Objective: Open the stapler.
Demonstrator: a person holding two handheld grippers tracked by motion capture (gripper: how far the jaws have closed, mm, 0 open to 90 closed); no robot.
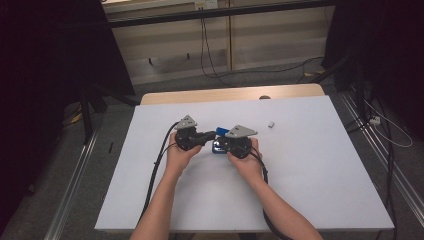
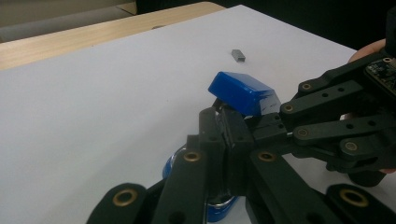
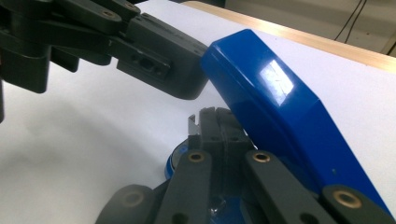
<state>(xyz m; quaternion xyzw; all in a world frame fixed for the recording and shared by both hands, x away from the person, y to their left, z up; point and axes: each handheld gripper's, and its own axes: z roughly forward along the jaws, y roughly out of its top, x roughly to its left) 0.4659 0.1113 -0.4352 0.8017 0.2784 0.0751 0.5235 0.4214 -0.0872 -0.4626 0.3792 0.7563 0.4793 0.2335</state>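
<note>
A blue stapler (image 1: 218,146) lies mid-table with its blue top arm (image 2: 243,92) (image 3: 275,107) swung up off its base (image 3: 173,162). My left gripper (image 1: 206,136) (image 2: 223,122) is shut, and its tips rest against the raised arm's underside; the same left gripper (image 3: 189,83) reaches in from the upper left of the right gripper view. My right gripper (image 1: 223,144) (image 3: 216,122) is shut on the stapler's metal rail (image 3: 192,124) under the arm. Both grippers meet tip to tip over the stapler.
A small grey strip of staples (image 1: 270,124) (image 2: 238,55) lies on the white table top (image 1: 310,165), beyond and to the right of the grippers. A wooden edge (image 1: 230,94) runs along the far side. Cables trail from both grippers towards the near edge.
</note>
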